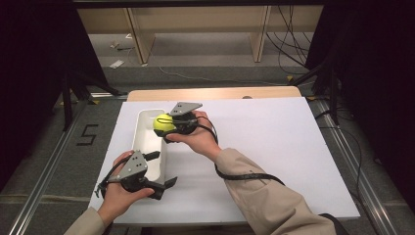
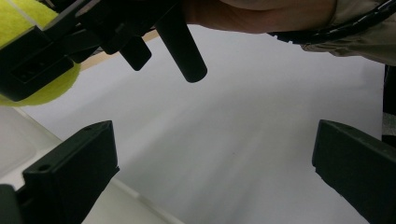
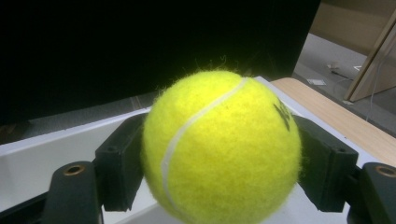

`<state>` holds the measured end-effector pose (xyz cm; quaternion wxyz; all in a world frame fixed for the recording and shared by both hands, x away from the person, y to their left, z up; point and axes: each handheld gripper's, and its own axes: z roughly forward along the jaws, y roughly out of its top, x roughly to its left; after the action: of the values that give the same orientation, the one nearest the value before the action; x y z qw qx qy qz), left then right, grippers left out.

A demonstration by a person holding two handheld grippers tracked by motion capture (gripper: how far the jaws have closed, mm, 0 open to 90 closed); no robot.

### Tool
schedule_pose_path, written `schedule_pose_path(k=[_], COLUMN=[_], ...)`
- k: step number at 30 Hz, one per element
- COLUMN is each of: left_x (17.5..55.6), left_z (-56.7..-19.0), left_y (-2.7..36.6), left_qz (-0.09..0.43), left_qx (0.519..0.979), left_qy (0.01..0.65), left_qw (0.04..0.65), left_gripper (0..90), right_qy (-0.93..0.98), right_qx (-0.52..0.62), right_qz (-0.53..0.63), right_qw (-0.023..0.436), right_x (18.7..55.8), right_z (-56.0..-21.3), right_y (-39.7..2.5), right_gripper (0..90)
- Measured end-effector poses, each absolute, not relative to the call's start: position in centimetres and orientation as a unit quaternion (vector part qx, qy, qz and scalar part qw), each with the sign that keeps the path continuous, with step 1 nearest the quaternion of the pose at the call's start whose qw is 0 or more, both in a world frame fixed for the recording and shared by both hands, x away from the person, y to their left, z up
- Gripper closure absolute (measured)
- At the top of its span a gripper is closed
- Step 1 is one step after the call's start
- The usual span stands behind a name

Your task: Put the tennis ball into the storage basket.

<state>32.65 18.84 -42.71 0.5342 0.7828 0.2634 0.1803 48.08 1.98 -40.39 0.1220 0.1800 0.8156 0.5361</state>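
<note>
A yellow tennis ball is clamped between the jaws of my right gripper, just above the right wall of a white rectangular bin near its far end. In the right gripper view the ball is squeezed by both black pads, with the bin's rim behind. My left gripper hovers at the bin's near right corner, jaws wide apart and nothing between them. In the left gripper view its jaws frame bare white board, and the ball shows at the top left.
The bin stands on the left part of a white board that covers a wooden table. Black stands and cables flank the table. A floor mark "5" lies to the left, and wooden shelf legs stand beyond.
</note>
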Motion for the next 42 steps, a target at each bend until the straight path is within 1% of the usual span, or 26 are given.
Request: schedule_pose_path(k=[42], left_x=[32.6], left_z=[-42.7], left_y=[18.8], left_qz=[0.181], left_qx=[0.783], left_qy=[0.263], left_qw=[0.534], left_gripper=[0.0], right_qy=[0.832], right_qx=[0.154], right_qz=[0.522], right_qw=[0.111], right_x=[48.3], right_z=[-40.6], right_y=[4.7], right_gripper=[26.9])
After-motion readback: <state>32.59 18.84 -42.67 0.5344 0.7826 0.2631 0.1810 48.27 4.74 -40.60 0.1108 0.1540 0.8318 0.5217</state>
